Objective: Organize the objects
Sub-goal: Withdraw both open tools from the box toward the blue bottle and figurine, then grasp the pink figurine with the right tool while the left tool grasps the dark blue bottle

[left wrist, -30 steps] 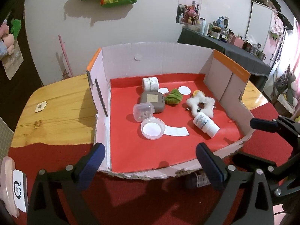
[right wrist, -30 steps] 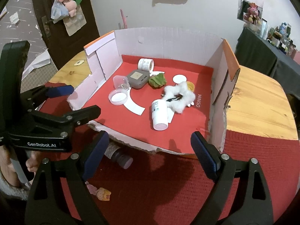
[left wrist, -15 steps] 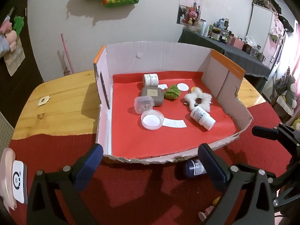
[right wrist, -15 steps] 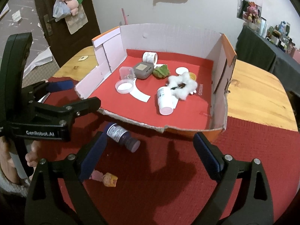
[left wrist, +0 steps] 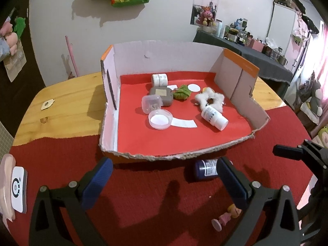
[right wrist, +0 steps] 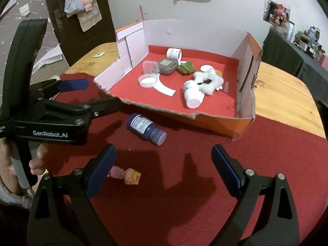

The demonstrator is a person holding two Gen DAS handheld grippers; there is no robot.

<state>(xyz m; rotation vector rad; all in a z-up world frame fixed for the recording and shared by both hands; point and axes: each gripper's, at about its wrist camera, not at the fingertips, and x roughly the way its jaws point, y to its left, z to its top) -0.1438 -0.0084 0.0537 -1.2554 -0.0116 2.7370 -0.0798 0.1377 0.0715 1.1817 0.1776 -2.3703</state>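
Both grippers have drawn back from the box [left wrist: 184, 155] over the last second, and both hang empty with fingers wide apart: the left gripper [left wrist: 164, 180] and the right gripper [right wrist: 164, 164] now hover over the red cloth [right wrist: 184, 184] rather than at the torn front edge. The retreat has uncovered two things outside the box that were mostly hidden before: a blue bottle [right wrist: 145, 128] lying on its side just in front of the edge, and a small figurine [right wrist: 127, 175] nearer, beside the right gripper's left finger. These look like the next things to collect.

Inside the box lie a white bottle [left wrist: 214, 117], a fluffy scrunchie [left wrist: 210, 100], a green item [left wrist: 181, 92], a grey case [left wrist: 161, 96], a clear tub [left wrist: 151, 104], a lid [left wrist: 161, 120] and a tape roll [left wrist: 159, 79].

In the right view the left gripper reaches across close to the blue bottle, so the two tools may crowd each other there. The raised front edge must be cleared on the way in.
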